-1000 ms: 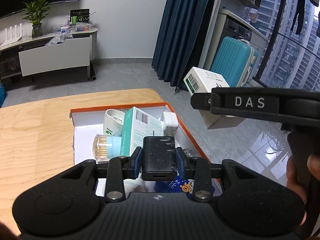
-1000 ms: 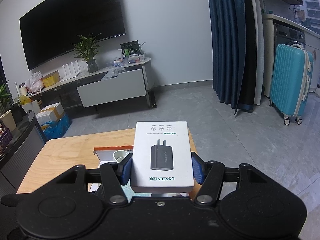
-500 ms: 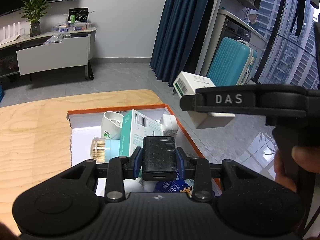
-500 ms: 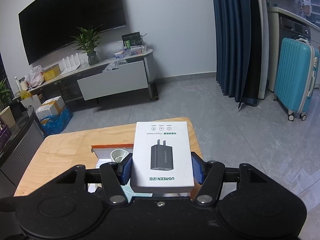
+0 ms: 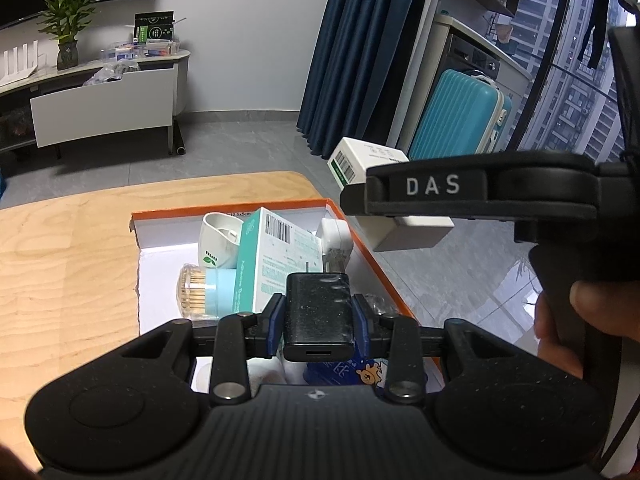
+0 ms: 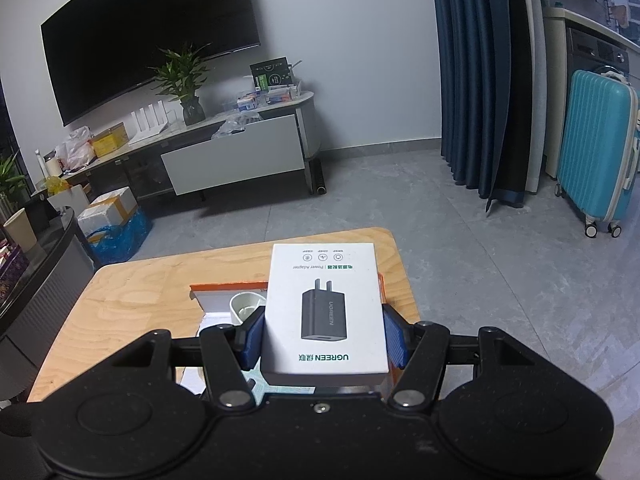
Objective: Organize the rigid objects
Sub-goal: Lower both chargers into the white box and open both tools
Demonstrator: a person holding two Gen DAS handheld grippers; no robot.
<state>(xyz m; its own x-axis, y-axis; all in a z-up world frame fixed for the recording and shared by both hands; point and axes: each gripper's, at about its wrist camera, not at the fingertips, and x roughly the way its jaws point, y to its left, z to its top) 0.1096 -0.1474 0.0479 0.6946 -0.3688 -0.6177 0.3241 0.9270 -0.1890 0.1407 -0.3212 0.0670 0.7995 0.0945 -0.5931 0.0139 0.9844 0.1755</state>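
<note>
In the left wrist view, the left gripper (image 5: 319, 322) has its blue-padded jaws closed on a small black rectangular charger block (image 5: 318, 314), held above the near end of a shallow orange-edged cardboard box with a white inside (image 5: 156, 264). The box sits on a light wooden table (image 5: 60, 264) and holds a white ceramic cup with a green leaf mark (image 5: 218, 242), a teal and white carton with a barcode (image 5: 276, 260) leaning against the cup, a clear round tub of wooden toothpicks with a pale blue cap (image 5: 200, 292), a white plug adapter (image 5: 334, 240) at the far right corner, and a blue packet with a cartoon bear (image 5: 352, 374) at the near end. To the right and higher up, the right gripper (image 5: 408, 216) carries a white cardboard power-adapter box (image 5: 372, 164) over the box's right edge.

In the right wrist view, the right gripper (image 6: 324, 340) has its jaws clamped on the sides of the white adapter box (image 6: 324, 304), printed with a black charger. Beneath it, the orange-edged box (image 6: 224, 288) and the white cup (image 6: 244, 306) show on the table (image 6: 140, 296).
</note>
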